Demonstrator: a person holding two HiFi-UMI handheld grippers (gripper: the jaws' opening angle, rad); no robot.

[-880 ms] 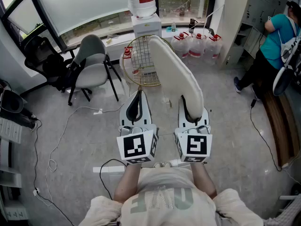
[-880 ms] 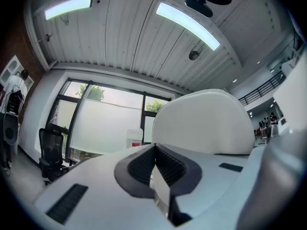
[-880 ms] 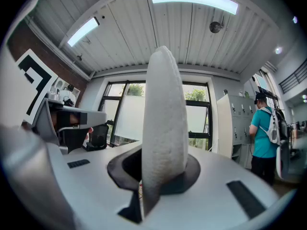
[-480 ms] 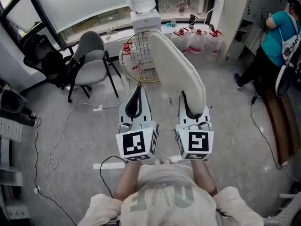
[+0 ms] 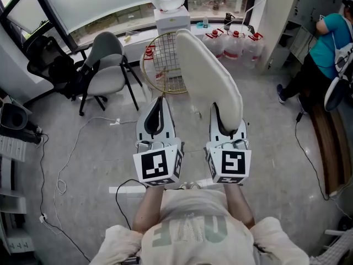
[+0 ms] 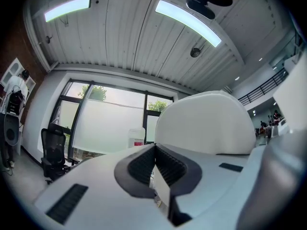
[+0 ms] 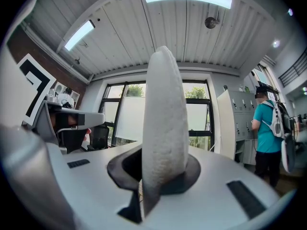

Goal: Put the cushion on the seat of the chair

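Side by side at centre, left gripper [image 5: 160, 106] and right gripper [image 5: 225, 117], with the cushion [image 5: 207, 76] on edge between the right one's jaws, reaching forward. Just beyond, under its far end, a wire chair [image 5: 160, 73]. Left of that, a padded chair [image 5: 107, 76]; farther left, an office chair [image 5: 47, 65]. Behind, a water dispenser [image 5: 171, 15] (jugs [image 5: 234, 43] to its right). Far right, a person [image 5: 325, 43].

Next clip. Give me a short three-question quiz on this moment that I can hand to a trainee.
1. True or false: the left gripper is shut with nothing between its fingers.
2. What grips the white cushion? A) right gripper B) left gripper C) both
3. Fill in: in the head view, the grey chair stands to the cushion's ___.
Key: 1 true; 2 A; 3 left.
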